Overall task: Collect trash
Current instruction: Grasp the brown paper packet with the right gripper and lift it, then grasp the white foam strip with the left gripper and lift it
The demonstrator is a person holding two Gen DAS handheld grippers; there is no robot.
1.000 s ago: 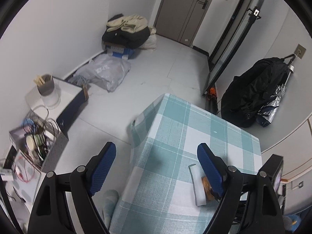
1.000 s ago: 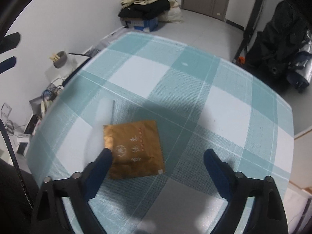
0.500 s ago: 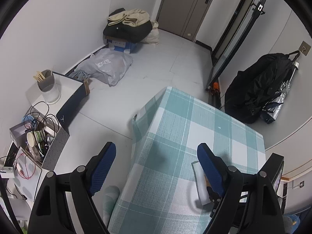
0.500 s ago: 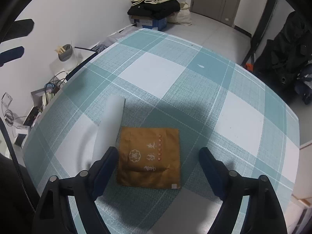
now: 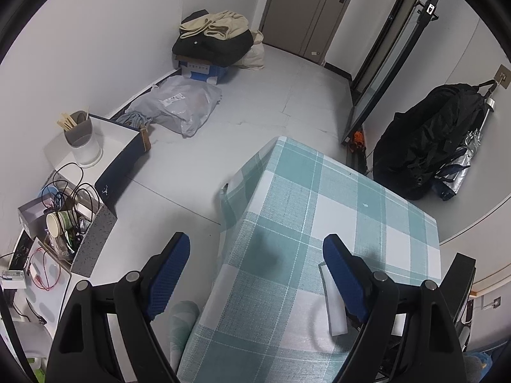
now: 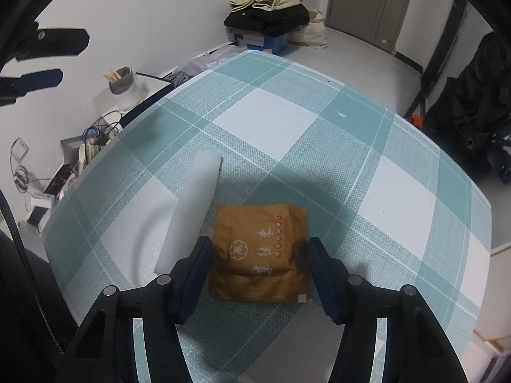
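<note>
A brown foil packet with printed characters lies flat on the teal-and-white checked tablecloth. My right gripper is low over it, its jaws part closed with one blue pad at each side edge of the packet. A white foam strip lies just left of the packet; it also shows in the left wrist view. My left gripper is open and empty, high above the table's left edge; it shows at the top left of the right wrist view.
Left of the table stands a low white cabinet with a cup of sticks and a box of cables and paper cups. Bags and clothes lie by the far wall. A black bag hangs at the right.
My right gripper has come down over the brown packet and its jaws have narrowed to the packet's edges. My left gripper has risen and stays open.
</note>
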